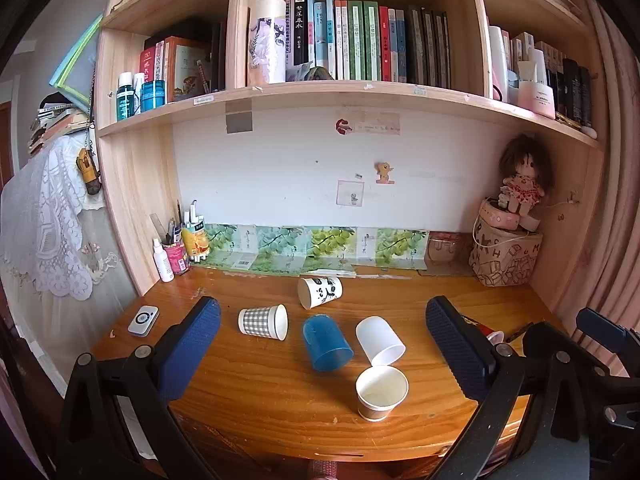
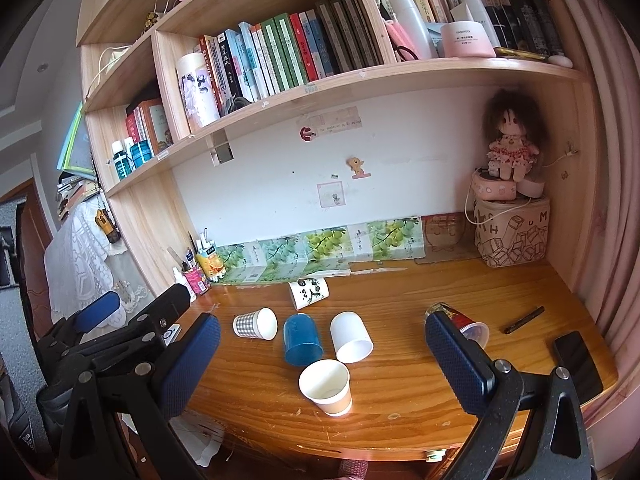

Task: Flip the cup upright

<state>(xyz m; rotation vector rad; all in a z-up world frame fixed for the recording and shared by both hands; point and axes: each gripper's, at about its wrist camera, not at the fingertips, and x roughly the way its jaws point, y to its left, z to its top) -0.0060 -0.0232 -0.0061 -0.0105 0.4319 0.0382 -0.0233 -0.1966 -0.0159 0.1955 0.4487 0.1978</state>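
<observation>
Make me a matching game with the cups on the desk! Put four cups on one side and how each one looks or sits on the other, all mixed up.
Cups:
1. paper cup
2. blue cup
3. checked cup
4. panda cup

Clues:
A. on its side, nearest the wall
B. standing upright, mouth up
C. see-through plastic, lying down
D. grey squares, lying farthest left

Pairs: 1-B, 2-C, 3-D, 4-A

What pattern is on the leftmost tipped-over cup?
Grey-and-white checks on the checked cup, clearest in the left wrist view.
</observation>
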